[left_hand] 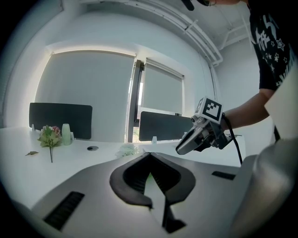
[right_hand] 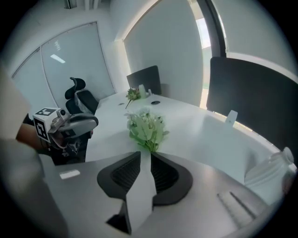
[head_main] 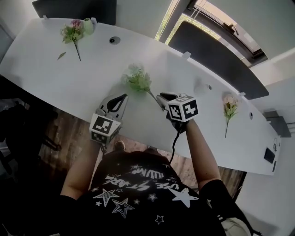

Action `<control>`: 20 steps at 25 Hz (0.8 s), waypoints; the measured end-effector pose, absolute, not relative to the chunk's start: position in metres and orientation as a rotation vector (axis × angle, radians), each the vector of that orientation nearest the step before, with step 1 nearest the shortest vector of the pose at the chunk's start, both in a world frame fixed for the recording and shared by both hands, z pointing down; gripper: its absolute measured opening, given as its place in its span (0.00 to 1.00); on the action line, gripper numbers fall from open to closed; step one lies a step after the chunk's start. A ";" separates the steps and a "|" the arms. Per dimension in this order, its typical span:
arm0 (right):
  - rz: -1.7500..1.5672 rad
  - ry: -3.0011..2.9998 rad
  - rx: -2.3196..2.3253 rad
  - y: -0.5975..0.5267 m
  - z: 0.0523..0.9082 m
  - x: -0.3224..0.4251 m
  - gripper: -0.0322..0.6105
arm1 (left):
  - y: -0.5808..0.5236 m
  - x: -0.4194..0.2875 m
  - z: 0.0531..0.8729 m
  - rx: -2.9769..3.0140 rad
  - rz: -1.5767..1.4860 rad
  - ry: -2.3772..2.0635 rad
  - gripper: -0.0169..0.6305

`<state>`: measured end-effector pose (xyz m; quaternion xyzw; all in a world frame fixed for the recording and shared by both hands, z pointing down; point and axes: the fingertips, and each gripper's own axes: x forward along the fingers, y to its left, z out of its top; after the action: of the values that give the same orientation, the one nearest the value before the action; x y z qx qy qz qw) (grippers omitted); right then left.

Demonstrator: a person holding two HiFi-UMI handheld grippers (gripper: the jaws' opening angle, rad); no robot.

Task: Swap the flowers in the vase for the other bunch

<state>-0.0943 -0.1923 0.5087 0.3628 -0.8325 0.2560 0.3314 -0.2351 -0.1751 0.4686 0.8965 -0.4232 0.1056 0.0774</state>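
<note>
A white-and-green flower bunch (head_main: 137, 79) (right_hand: 146, 128) lies on the white table (head_main: 55, 78), its stem running toward my right gripper (head_main: 160, 97) (right_hand: 146, 152). That gripper is open by a narrow gap, with the stem's end at its tips and the pads not pressing it. My left gripper (head_main: 123, 97) (left_hand: 149, 155) is shut and empty, hovering left of the bunch. A pink-and-green bunch (head_main: 72, 33) (left_hand: 50, 137) lies at the far left beside a small pale green vase (head_main: 87, 25) (left_hand: 66, 134). A third, pinkish bunch (head_main: 229, 108) lies at the right.
Dark screens (head_main: 216, 53) (head_main: 76, 8) stand along the table's far edge. A round cable grommet (head_main: 114, 40) and a loose leaf (head_main: 61, 56) sit at the left. The table's near edge runs just behind both grippers, above wooden floor (head_main: 69, 133). An office chair (right_hand: 79, 95) stands beyond the table.
</note>
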 end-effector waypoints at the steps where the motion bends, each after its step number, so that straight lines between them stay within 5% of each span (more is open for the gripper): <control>1: 0.680 -2.159 0.922 -0.195 0.514 -0.098 0.17 | -0.175 -0.237 0.469 2.681 0.300 -1.259 0.04; 7: 0.789 -2.058 0.844 -0.211 0.541 -0.114 0.31 | -0.180 -0.252 0.480 2.631 0.283 -1.272 0.04; 20: 0.811 -1.873 0.702 -0.235 0.587 -0.124 0.27 | -0.189 -0.263 0.487 2.582 0.269 -1.301 0.04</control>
<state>-0.1245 -0.2354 0.5874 0.2868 -0.7650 0.3312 0.4720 -0.2626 -0.1889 0.4866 0.8828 -0.4450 0.0919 0.1188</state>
